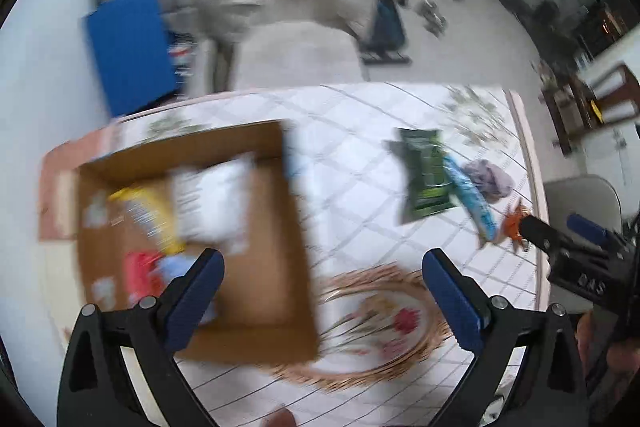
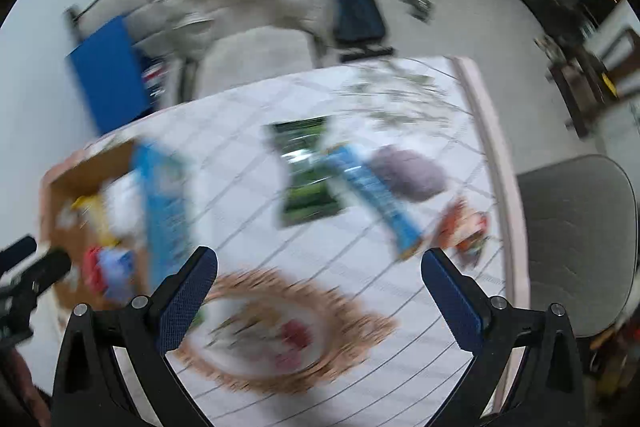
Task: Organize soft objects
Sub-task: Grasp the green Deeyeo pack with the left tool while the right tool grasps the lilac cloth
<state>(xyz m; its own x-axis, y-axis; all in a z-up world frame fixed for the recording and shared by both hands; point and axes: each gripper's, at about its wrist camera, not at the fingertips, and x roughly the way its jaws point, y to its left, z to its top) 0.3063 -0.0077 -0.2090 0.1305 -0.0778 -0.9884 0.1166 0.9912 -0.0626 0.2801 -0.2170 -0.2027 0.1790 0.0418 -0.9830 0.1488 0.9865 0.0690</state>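
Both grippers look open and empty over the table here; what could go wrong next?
Heavy motion blur suggests fast movement, so the right gripper might misjudge a grasp on the overlapping green packet and blue packet. The orange item lies near the table edge and could get knocked off.

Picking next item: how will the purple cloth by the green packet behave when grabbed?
The purple cloth lies bunched in soft folds, so it is probably floppy and will droop. It looks light. A push would likely drag or crumple it; it won't roll.
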